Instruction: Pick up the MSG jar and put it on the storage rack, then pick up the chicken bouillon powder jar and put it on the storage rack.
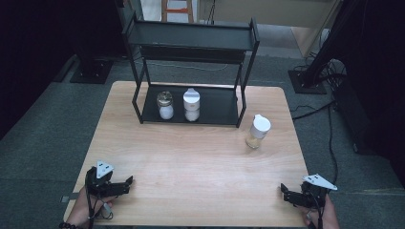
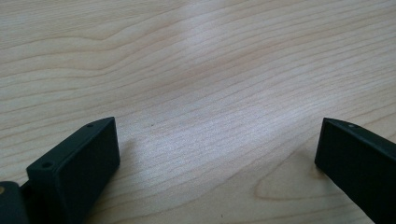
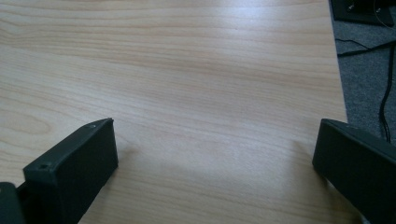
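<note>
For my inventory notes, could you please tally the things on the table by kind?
White-capped jars: 2, one on the rack, one loose on the table
Gold-lidded jars: 1
Black racks: 1
Hand-held grippers: 2, left, right
Total: 6

High view looks forward and down from above; both gripper views face the wooden table [image 1: 191,157] closely.
</note>
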`<state>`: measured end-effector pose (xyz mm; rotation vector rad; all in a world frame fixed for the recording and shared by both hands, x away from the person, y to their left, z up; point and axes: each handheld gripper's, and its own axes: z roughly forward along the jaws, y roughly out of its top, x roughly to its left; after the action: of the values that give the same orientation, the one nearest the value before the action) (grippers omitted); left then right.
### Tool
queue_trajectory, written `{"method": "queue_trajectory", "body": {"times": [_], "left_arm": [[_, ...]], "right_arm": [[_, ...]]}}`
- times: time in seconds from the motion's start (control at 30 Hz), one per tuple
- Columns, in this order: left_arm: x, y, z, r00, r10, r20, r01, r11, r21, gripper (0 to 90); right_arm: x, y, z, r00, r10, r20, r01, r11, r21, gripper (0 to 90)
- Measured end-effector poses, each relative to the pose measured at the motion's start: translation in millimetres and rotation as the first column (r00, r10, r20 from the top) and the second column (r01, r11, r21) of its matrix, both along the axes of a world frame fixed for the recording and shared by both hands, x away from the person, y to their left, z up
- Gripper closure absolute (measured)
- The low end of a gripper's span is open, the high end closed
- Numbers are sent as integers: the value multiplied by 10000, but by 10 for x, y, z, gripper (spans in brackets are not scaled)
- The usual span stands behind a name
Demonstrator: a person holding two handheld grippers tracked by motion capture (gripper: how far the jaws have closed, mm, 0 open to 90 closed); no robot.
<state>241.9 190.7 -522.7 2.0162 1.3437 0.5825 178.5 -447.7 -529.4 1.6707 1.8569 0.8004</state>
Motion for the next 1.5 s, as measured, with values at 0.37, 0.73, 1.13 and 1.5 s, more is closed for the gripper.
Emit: {"method": "queue_trajectory", "body": {"times": [0.37,0.73,1.13,1.5], "left_arm": [[0,0,0,10000,3,2,-3,10000,-3,0],[0,0,0,10000,13,3,-13,10000,-5,0],[-1,-1,0,10000,25,7,-25,10000,-3,0],[-1,0,0,10000,21,6,-21,10000,-1,0]], "right_arm": [[-93,-117,-8,9996,-276,74,276,9996,24,0],[-74,-119,3,9997,-238,-63,238,9997,17,0],[-30,-113,38,9987,-165,-479,163,9999,-29,0],[-11,-108,48,9982,-180,-575,175,9998,-86,0]]}}
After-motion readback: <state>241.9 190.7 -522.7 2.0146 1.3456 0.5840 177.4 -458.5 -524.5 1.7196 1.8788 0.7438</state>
